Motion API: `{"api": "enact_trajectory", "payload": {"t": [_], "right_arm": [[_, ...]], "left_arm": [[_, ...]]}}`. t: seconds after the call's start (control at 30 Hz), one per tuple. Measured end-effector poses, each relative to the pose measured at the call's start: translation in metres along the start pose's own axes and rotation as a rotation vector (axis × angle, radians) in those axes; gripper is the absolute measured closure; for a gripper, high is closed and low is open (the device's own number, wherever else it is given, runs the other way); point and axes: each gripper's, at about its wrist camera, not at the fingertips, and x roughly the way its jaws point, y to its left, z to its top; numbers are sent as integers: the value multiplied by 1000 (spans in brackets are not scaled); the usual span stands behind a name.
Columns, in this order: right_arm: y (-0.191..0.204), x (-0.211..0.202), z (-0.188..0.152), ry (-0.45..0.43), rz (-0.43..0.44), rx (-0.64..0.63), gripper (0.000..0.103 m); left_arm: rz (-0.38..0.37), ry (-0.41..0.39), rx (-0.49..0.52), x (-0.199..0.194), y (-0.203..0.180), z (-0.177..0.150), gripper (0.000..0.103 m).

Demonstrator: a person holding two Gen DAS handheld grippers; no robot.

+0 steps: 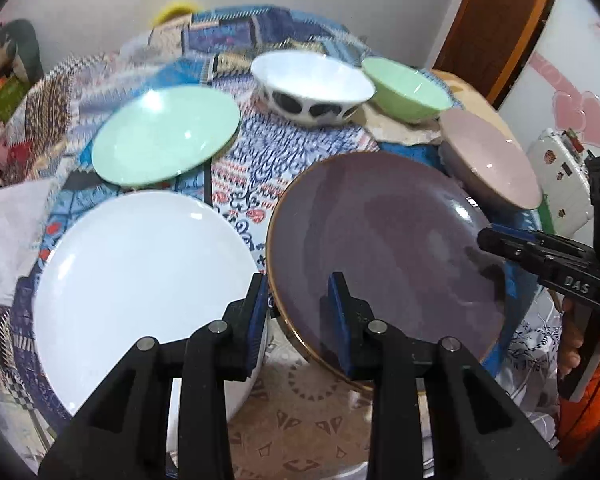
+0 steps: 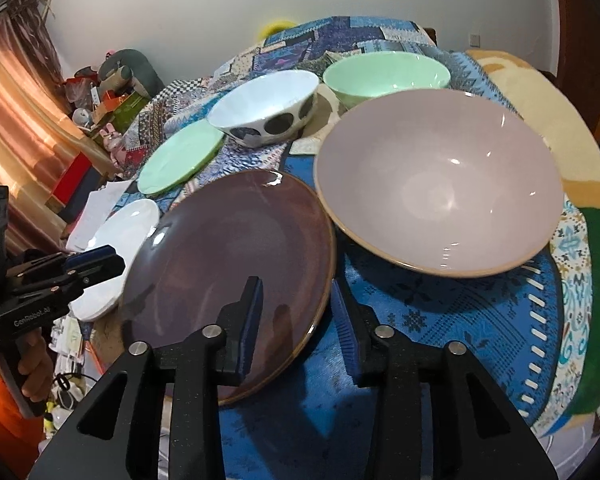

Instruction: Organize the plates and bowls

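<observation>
Patterned tablecloth [image 2: 440, 320], left gripper [image 2: 96, 264] marked GenRobot.ai

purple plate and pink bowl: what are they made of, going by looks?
Purple plate: likely glazed ceramic. The surface is glossy, with sharp window glints and a thin tan unglazed-looking rim. Pink bowl: probably the same stoneware type, with a shiny pale glaze inside and a tan rim band. Hard melamine can't be ruled out for either from these views.

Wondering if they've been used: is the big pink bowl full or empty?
Empty. The pink bowl shows a bare, glossy inside down to its bottom, with only light glints on it.
</observation>
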Motion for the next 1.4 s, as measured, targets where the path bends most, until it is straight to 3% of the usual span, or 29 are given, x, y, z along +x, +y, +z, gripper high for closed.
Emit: {"api": "enact_trajectory", "payload": {"t": [0.2,0.5,0.67,1.07,1.4], "right_arm": [[27,-15,8,-68,-3,-67,63],[62,-8,21,-90,19,-143,46],[80,8,30,-65,41,-182,40],[121,63,45,55,56,-286,40],[147,116,51,226,71,-386,40]], "left_arm": [[31,-69,3,-27,2,-5,66],[79,-180,-68,-68,26,-16,35],[151,-220,-116,-88,50,-29,21],[243,-165,-255,-84,114,-65,21],[216,-100,-362,-60,145,-87,21]]}}
